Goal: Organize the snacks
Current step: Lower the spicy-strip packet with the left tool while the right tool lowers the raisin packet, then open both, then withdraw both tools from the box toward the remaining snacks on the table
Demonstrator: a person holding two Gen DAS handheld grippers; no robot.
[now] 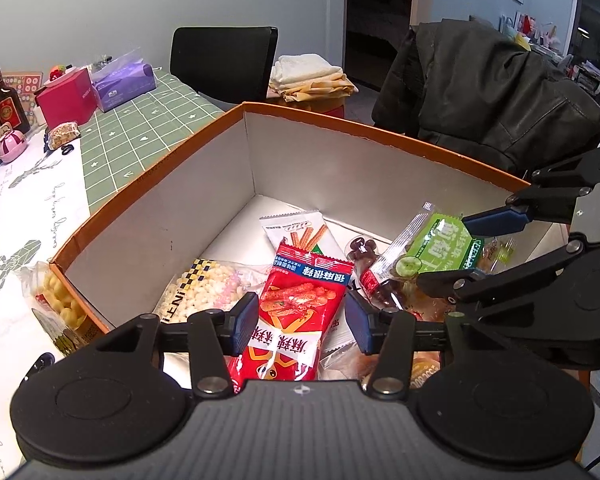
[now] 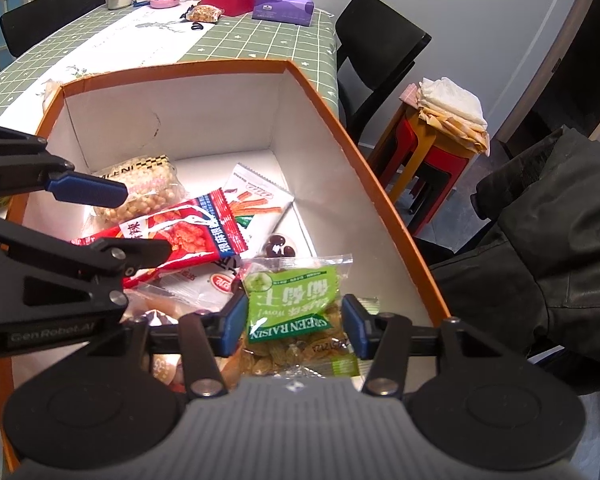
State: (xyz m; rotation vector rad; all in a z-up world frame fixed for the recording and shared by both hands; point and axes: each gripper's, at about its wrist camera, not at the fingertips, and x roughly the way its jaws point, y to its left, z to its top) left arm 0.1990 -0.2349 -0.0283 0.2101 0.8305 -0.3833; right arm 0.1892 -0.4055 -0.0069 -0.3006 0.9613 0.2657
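A green checked cloth covers the desk [image 2: 260,40], with black chairs around it and a dark jacket [image 1: 492,92] slung over one at 2 o'clock. On the desk stands an orange-rimmed box [image 1: 160,216] holding the snacks. The left tool [image 1: 302,322] hangs over it, jaws part open on either side of a red spicy-strip packet [image 1: 300,300]; I cannot tell whether the pads press it. The right tool [image 2: 294,326] has its blue pads against both edges of a green raisin packet [image 2: 296,308], at the box's 5 o'clock corner.
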